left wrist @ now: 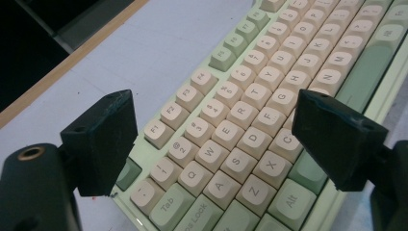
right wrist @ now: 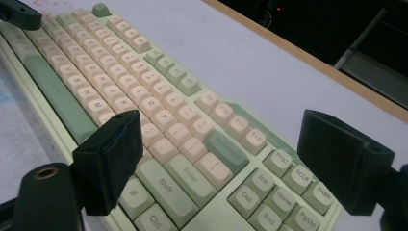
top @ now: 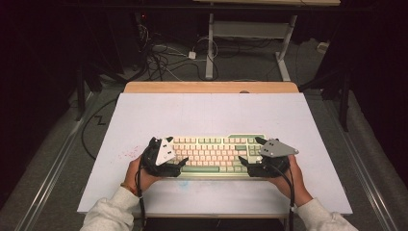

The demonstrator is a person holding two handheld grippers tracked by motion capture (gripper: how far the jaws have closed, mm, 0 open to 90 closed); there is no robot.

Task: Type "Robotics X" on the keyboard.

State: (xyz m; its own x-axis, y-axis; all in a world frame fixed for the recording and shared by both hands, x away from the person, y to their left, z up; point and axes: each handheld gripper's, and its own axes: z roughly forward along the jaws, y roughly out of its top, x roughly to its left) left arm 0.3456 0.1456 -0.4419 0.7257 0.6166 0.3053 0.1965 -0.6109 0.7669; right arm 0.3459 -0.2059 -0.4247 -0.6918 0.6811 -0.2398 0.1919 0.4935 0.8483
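Both grippers, left (top: 179, 162) and right (top: 243, 160), sat spread wide over the ends of the keyboard (top: 214, 155) near the worktop's front edge. Stiff, probably fairly heavy; best gripped by its end rims, since keycaps may pop off.

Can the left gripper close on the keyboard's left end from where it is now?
Probably yes. The left gripper is open, its jaws straddling the left end of the keyboard, one off the far edge over the white board, one at the near edge. Nothing lies between.
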